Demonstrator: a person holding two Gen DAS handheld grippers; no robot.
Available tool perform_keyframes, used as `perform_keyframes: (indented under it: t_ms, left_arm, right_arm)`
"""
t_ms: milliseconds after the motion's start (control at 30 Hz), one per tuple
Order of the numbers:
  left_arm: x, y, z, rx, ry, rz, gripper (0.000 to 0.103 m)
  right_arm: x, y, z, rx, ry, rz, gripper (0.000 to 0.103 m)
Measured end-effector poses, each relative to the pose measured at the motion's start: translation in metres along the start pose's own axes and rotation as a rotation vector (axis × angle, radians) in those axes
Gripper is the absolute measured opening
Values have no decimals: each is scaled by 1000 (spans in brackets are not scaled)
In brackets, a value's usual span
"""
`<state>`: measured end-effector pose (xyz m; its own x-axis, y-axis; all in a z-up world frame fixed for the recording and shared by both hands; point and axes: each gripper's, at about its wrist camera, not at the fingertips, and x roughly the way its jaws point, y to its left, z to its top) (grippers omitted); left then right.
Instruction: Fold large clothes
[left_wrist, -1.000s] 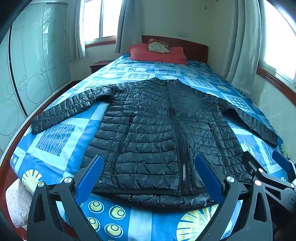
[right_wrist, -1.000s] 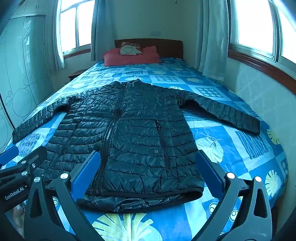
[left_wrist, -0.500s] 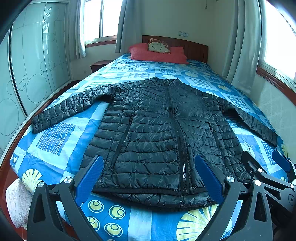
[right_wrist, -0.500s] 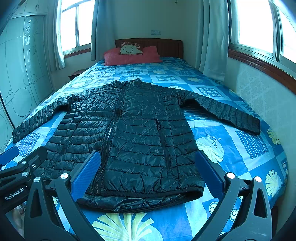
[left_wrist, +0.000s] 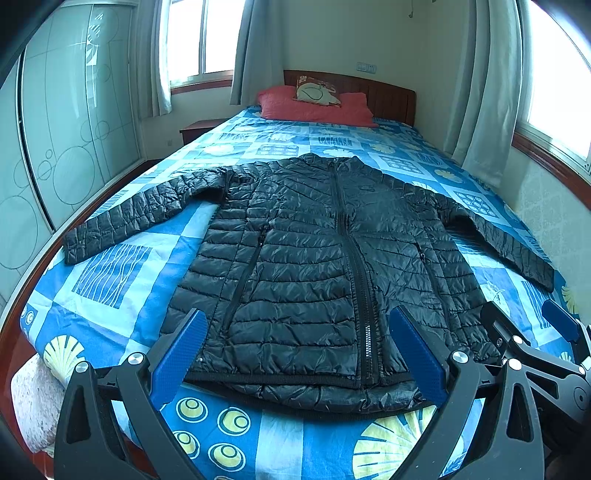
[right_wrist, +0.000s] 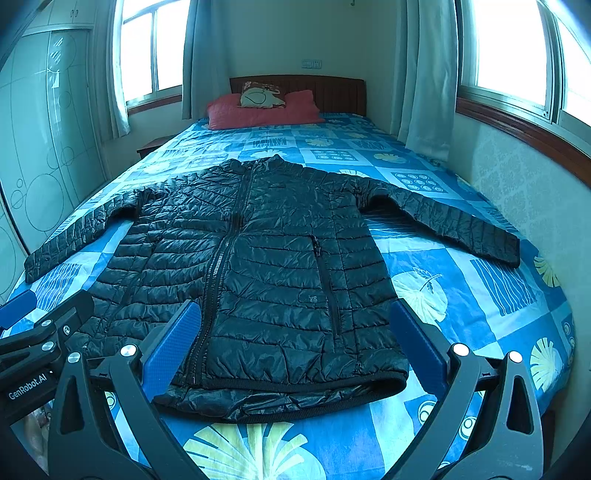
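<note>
A black quilted puffer jacket (left_wrist: 317, 266) lies flat and zipped on the blue patterned bed (left_wrist: 110, 295), both sleeves spread out to the sides, hem nearest me. It also shows in the right wrist view (right_wrist: 266, 266). My left gripper (left_wrist: 299, 350) is open and empty, held above the hem over the jacket's left half. My right gripper (right_wrist: 291, 343) is open and empty, above the hem over the right half. Each gripper shows at the edge of the other's view.
Red pillows (left_wrist: 314, 107) and a wooden headboard (left_wrist: 388, 96) are at the far end of the bed. A glass-fronted wardrobe (left_wrist: 66, 122) stands on the left, a wall with windows and curtains (right_wrist: 428, 74) on the right. A nightstand (left_wrist: 195, 129) is at the far left.
Both grippers have barely moved; the views have risen and tilted very slightly. The jacket lies as before.
</note>
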<state>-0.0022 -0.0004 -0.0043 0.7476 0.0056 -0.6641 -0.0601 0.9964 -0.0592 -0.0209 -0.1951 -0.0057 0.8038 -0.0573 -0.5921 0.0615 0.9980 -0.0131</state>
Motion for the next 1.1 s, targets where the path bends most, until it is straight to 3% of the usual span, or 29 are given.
perform_keyframes:
  t_ms: [1100]
  left_arm:
    - [1,0,0,0,2,2,98]
  right_arm:
    - [2,1,0,-1,6,0,101]
